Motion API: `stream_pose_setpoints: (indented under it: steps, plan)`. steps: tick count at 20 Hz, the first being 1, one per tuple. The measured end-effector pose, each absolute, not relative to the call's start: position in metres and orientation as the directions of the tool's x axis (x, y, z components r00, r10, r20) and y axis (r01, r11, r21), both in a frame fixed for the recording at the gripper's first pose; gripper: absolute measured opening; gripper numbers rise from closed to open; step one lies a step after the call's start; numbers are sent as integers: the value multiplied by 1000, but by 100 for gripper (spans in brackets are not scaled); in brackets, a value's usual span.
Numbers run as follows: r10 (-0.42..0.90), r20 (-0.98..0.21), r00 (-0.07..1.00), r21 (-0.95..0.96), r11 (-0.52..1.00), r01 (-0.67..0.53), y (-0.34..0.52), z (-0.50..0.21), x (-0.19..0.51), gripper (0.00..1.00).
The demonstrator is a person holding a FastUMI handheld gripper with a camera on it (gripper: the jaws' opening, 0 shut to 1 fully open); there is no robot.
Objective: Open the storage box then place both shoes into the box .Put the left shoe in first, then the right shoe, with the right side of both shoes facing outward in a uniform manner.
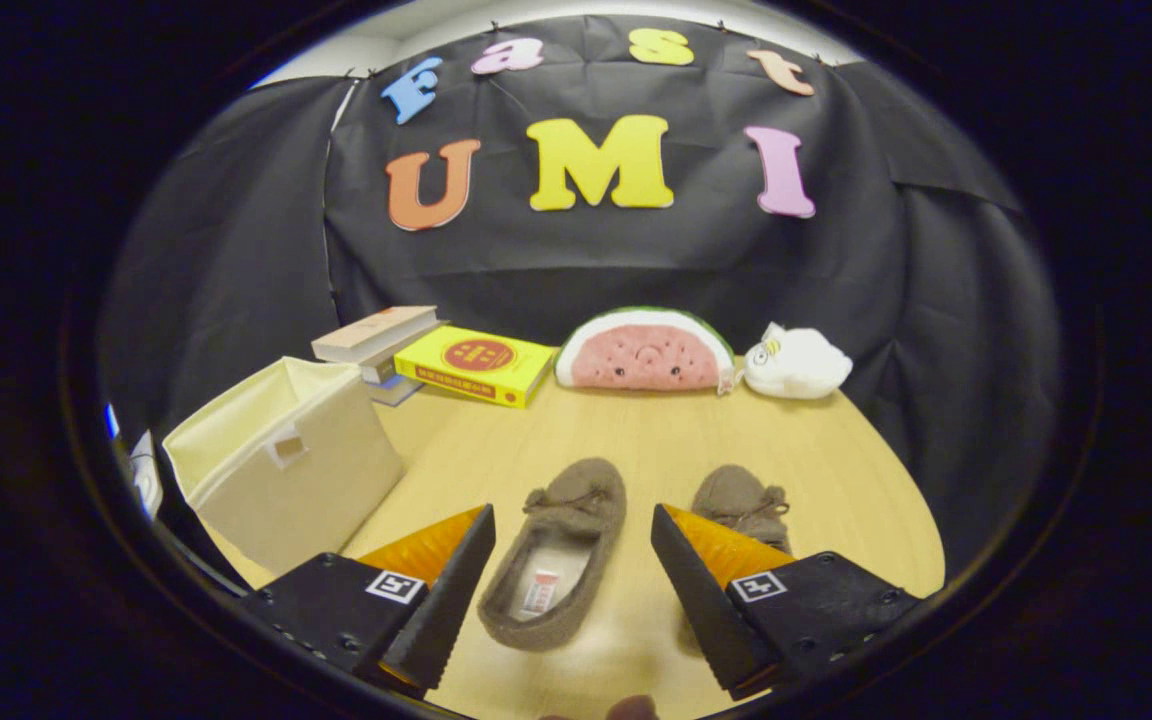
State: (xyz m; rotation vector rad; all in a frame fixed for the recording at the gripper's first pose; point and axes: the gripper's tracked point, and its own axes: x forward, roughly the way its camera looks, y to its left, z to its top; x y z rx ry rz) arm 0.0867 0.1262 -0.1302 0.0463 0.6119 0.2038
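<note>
Storage box: cream fabric storage box (286,460), open-topped, on the light wooden table (636,440), beyond and outside the left finger.
Jaws: the gripper (572,580) stands wide open, holding nothing, touching nothing.
Left shoe: brown fuzzy moccasin slipper (558,555) lies between the fingers, toe pointing away, opening up.
Right shoe: second brown fuzzy slipper (742,505), partly hidden behind the right finger.
Pose: gripper held level above the table, aimed at the booth's back wall.
Back row: stacked books (376,340), yellow book (476,365), watermelon-slice plush (644,352), white plush toy (796,363).
</note>
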Motion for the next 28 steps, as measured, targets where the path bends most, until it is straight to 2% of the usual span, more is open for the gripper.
stream_pose_setpoints:
  steps: [8, 10, 12, 15, 17, 19, 23, 28]
  plan:
    - [151, -706, 692, 141, 987, -72, 117, -190, 101, 96]
    - [165, -718, 677, 185, 982, -44, 119, -198, 108, 92]
    - [183, -725, 664, 226, 974, -22, 123, -204, 113, 70]
    - [149, -747, 648, 217, 976, 26, 115, -211, 114, 25]
    - [162, -754, 636, 239, 970, 36, 114, -211, 112, 4]
    - [190, -750, 634, 292, 955, 59, 112, -208, 110, 0]
    - [261, -732, 630, 410, 906, 101, 119, -193, 98, 0]
    - [350, -669, 656, 536, 838, 100, 144, -133, 79, 0]
